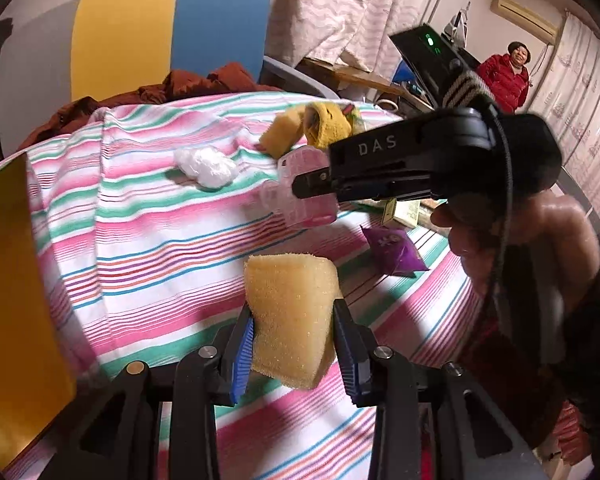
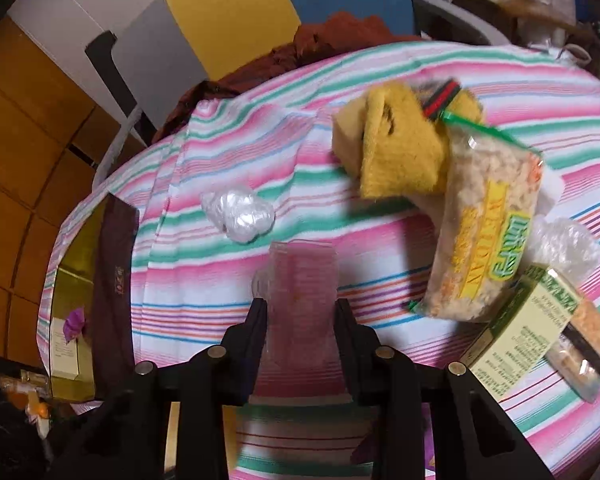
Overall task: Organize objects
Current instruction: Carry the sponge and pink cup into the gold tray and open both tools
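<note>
the yellow sponge (image 1: 290,320) was clamped between the two jaws of the left gripper (image 1: 293,344), which pressed on its left and right sides, and it was held up above the striped cloth (image 1: 160,240). the clear pink plastic box (image 2: 300,300) was clamped in the same way between the jaws of the right gripper (image 2: 301,328), also lifted over the cloth; in the left wrist view this box (image 1: 300,188) appeared ahead of the left jaws and a little to the right, at the tip of the right gripper (image 1: 312,182), with a hand (image 1: 512,240) behind it on the handle. ahead of the right jaws and to their left lay a crumpled white plastic bag (image 2: 238,216). ahead and to the right of the right jaws was a yellow cloth (image 2: 396,148), partly on a bag of snack (image 2: 484,232), and nearer on the right side stood a green and cream carton (image 2: 516,336) just beside it. to the right of the left jaws lay a small purple packet (image 1: 392,252) on the cloth. far to the left of the right jaws was an open box (image 2: 76,280) at the edge of the table. beyond the far edge lay a dark red garment (image 1: 160,96) before a chair (image 1: 148,32) with yellow and blue back. a person in a red jacket (image 1: 504,80) stood far behind, on the right.
</note>
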